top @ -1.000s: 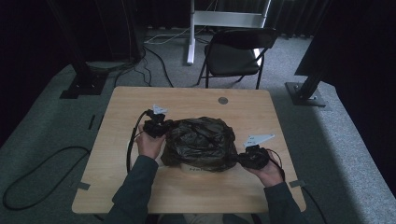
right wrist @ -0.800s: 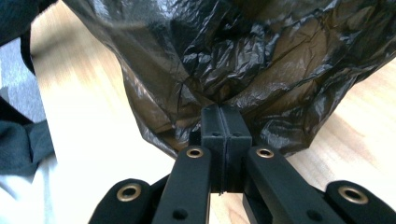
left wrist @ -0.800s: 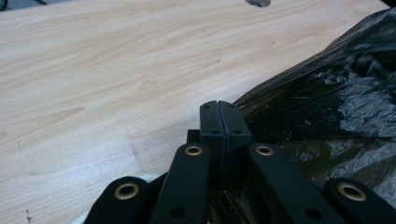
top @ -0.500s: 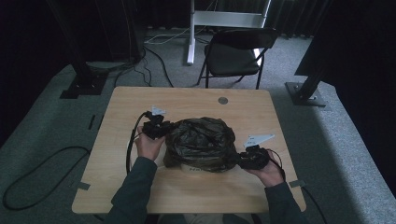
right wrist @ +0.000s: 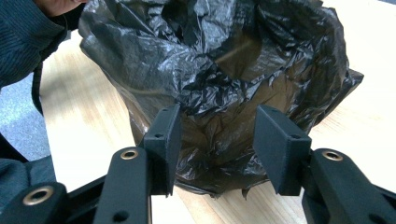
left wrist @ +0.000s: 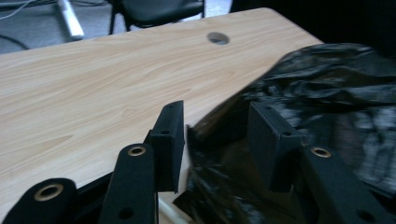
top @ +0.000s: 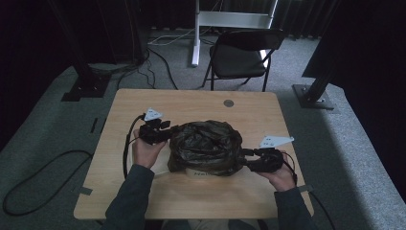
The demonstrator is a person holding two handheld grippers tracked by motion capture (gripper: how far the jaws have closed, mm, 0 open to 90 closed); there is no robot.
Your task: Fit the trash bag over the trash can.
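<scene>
- A crumpled black plastic bag [top: 206,146] — glossy, thin, brownish where light passes through — sits mid-bench [top: 191,103], mouth puckered open on top.
- Left tool [top: 164,132]: jaws have just been opening; bag edge lies loose between them.
- Right tool [top: 245,155]: also just opening, nothing gripped.

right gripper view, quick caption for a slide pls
Right hand-held gripper with jaws just opened, facing a crumpled black plastic bag on the wooden table.
</scene>
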